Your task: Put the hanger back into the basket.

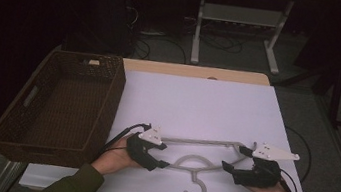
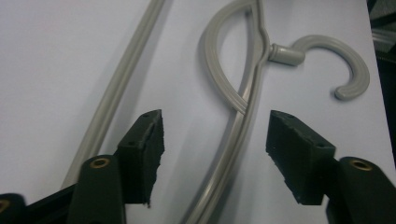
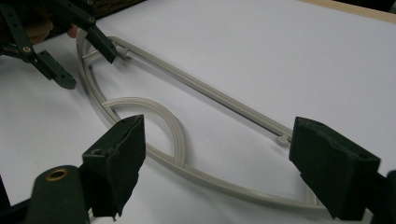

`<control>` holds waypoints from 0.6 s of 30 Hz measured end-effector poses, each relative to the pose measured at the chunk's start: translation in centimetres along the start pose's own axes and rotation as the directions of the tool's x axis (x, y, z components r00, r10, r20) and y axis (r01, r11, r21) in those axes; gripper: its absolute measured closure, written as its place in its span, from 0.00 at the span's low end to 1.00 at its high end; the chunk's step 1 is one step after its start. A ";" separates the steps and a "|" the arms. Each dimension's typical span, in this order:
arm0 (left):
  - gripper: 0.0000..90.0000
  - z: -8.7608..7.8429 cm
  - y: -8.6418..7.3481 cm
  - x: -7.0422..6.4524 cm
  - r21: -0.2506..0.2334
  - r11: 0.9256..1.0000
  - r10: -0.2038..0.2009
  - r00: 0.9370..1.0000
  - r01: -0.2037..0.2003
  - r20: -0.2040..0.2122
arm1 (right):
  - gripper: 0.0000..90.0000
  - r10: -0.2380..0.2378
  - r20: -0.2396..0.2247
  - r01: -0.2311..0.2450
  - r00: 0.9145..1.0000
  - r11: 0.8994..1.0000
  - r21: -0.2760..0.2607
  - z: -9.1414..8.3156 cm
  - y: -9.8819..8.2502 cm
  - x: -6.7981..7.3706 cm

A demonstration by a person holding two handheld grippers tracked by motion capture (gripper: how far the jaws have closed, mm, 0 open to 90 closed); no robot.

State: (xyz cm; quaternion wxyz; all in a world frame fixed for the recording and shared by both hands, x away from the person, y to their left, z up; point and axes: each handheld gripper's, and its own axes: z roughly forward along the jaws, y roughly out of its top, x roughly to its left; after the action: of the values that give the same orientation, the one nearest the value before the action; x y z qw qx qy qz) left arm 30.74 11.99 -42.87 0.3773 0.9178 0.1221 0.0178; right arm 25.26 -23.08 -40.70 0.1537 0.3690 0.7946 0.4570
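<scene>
Grey hanger (image 1: 200, 156) flat on the white surface (image 1: 197, 105), long axis running left-right between both hands, hook toward the person. Left hand-held gripper (image 2: 215, 144) parted, straddling its arm, not pinching. Right hand-held gripper (image 3: 215, 158) wide around the other end, equally near.

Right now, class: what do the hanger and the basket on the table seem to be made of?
Hanger: probably moulded plastic, matte grey, with ribbed edges and a one-piece hook. Basket: apparently woven wicker or rattan, dark brown, judging by its braided walls.
</scene>
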 end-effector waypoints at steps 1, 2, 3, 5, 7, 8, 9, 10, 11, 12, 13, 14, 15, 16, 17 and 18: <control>0.47 0.0 0.0 0.0 0.000 1.000 0.000 1.000 0.000 0.000 | 0.20 0.000 0.002 0.000 1.000 1.000 -0.002 0.0 0.0 0.0; 0.49 0.2 0.1 -0.1 0.001 1.000 0.008 1.000 -0.008 0.006 | 0.20 0.003 0.001 -0.003 1.000 1.000 -0.002 0.0 0.0 0.0; 0.52 0.3 0.2 -0.1 0.004 1.000 0.014 1.000 -0.014 0.013 | 0.20 0.005 0.000 -0.005 1.000 1.000 -0.003 0.0 0.0 0.0; 0.57 0.7 0.4 -0.2 0.012 0.999 0.032 0.999 -0.032 0.025 | 0.20 0.005 0.002 -0.005 1.000 1.000 -0.004 -0.1 0.0 -0.1; 0.61 1.0 0.6 -0.2 0.017 0.999 0.041 0.999 -0.041 0.030 | 0.20 0.004 0.001 -0.004 1.000 1.000 -0.001 -0.1 0.0 -0.2; 0.61 1.1 0.6 -0.2 0.020 0.999 0.047 0.998 -0.048 0.035 | 0.20 0.004 0.001 -0.004 1.000 1.000 -0.001 -0.1 0.0 -0.2; 0.62 1.2 0.6 -0.1 0.023 0.998 0.057 0.998 -0.058 0.042 | 0.20 0.002 0.001 -0.002 1.000 1.000 -0.002 -0.1 0.0 -0.2; 0.64 1.3 0.6 -0.2 0.027 0.998 0.057 0.997 -0.058 0.045 | 0.21 0.001 0.002 -0.001 1.000 1.000 -0.003 -0.1 0.0 -0.2; 0.66 1.4 0.6 -0.2 0.030 0.998 0.061 0.997 -0.062 0.045 | 0.21 0.001 0.002 -0.001 1.000 1.000 -0.004 -0.1 -0.1 -0.2; 0.67 1.4 0.6 -0.2 0.036 0.997 0.064 0.997 -0.066 0.053 | 0.21 -0.001 0.003 0.001 1.000 1.000 -0.004 -0.1 -0.1 -0.3; 0.67 1.5 0.5 -0.3 0.041 0.997 0.067 0.996 -0.069 0.057 | 0.21 -0.001 0.003 0.001 1.000 1.000 -0.004 -0.1 -0.1 -0.3; 0.69 1.6 0.5 -0.3 0.049 0.996 0.073 0.995 -0.076 0.061 | 0.21 0.001 0.002 -0.001 1.000 1.000 -0.004 -0.1 -0.1 -0.3; 0.70 1.7 0.5 -0.4 0.053 0.995 0.078 0.995 -0.081 0.062 | 0.21 0.001 0.002 -0.001 1.000 1.000 -0.005 -0.1 -0.1 -0.3; 0.71 1.8 0.5 -0.4 0.057 0.995 0.084 0.995 -0.087 0.063 | 0.21 -0.001 0.002 0.001 1.000 1.000 -0.003 -0.1 -0.1 -0.3; 0.72 1.9 0.4 -0.4 0.061 0.994 0.087 0.994 -0.091 0.066 | 0.21 -0.001 0.002 0.001 1.000 1.000 -0.003 -0.1 -0.1 -0.3; 0.73 2.0 0.4 -0.5 0.065 0.993 0.090 0.994 -0.095 0.069 | 0.21 0.000 0.001 0.000 1.000 1.000 -0.003 -0.1 -0.1 -0.3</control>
State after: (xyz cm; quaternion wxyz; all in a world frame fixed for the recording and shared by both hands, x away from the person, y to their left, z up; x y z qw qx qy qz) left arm 30.63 10.25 -43.96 0.3484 0.9349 0.0675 0.0010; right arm 25.35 -23.36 -40.71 0.1549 0.3689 0.7938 0.4581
